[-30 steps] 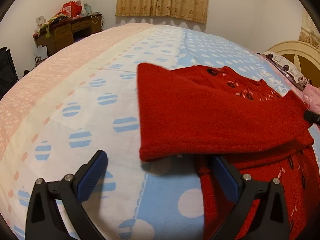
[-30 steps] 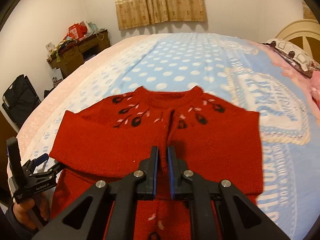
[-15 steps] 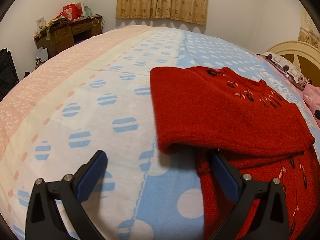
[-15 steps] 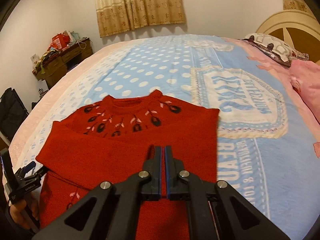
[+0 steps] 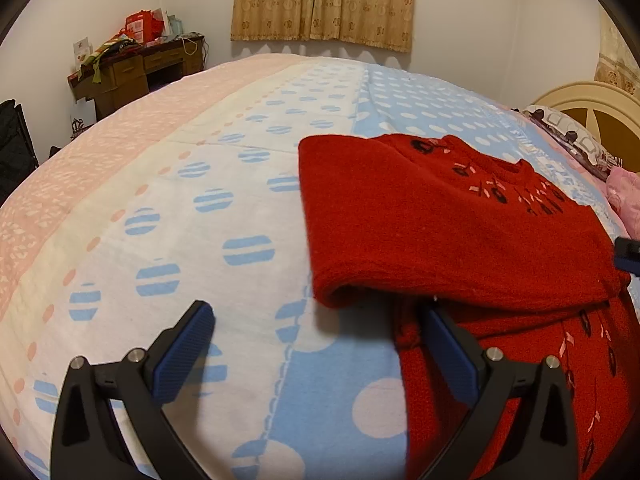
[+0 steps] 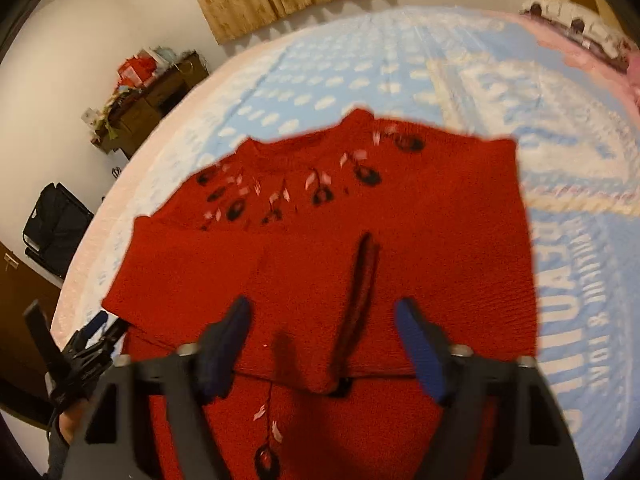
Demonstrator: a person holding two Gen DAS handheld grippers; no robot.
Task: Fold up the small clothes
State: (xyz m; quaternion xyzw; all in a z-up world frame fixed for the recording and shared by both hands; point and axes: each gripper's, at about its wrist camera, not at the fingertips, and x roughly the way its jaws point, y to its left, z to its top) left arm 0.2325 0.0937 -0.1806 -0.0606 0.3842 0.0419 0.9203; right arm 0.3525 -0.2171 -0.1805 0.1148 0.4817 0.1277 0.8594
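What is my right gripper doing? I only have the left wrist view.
Observer: The right gripper is above the sweater with its jaws opening, and the pads are clear of the cloth.
Operator: Is anything between them?
Observer: Yes. A ridge of red cloth stands up between the fingers, untouched.
Operator: How does the right side lie?
Observer: The right sleeve is folded across the chest, leaving a straight edge.

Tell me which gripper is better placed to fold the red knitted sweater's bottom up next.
Probably the left gripper: it is open, with one finger beside the red knitted sweater's lower edge. The right gripper is just opening above the folded sleeves, gripping nothing.
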